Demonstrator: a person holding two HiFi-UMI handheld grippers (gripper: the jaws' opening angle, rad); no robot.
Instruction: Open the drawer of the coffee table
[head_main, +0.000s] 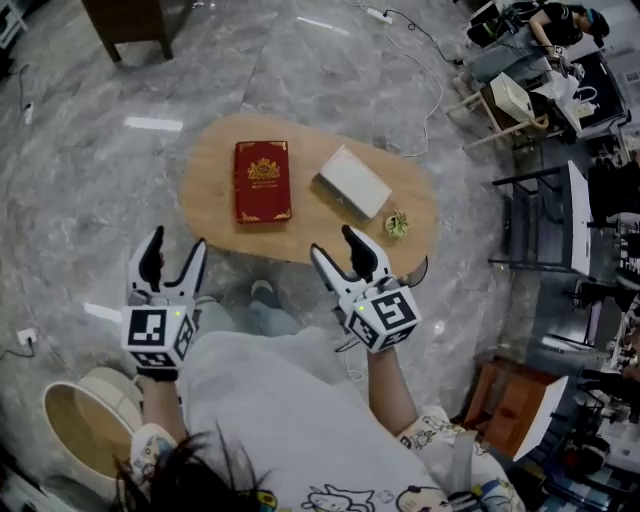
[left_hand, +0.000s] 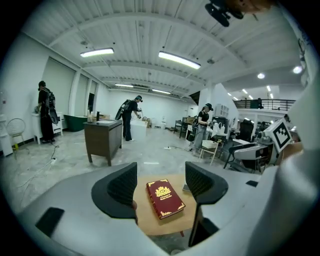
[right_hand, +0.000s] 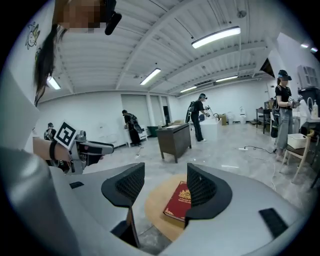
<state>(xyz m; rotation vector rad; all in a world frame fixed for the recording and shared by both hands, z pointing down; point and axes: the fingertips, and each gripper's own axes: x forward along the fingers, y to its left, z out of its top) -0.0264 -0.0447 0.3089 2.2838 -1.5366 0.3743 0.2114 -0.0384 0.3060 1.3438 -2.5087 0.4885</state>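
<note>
An oval wooden coffee table (head_main: 215, 215) stands on the marble floor ahead of me. On it lie a red book (head_main: 262, 181), a white box (head_main: 352, 182) and a small greenish object (head_main: 397, 224). No drawer front shows in any view. My left gripper (head_main: 177, 246) hovers open just short of the table's near left edge, with nothing between its fingers. My right gripper (head_main: 333, 243) is open over the near edge, also empty. The left gripper view looks down on the book (left_hand: 165, 198) and the table (left_hand: 147, 222). In the right gripper view the book (right_hand: 177, 202) lies on the table (right_hand: 155, 207) beyond the jaws.
A dark wooden cabinet (head_main: 130, 25) stands beyond the table. A round basket (head_main: 85, 425) sits on the floor at my left. Chairs, desks and cables (head_main: 430, 80) crowd the right side. Several people (left_hand: 129, 115) stand far back in the hall.
</note>
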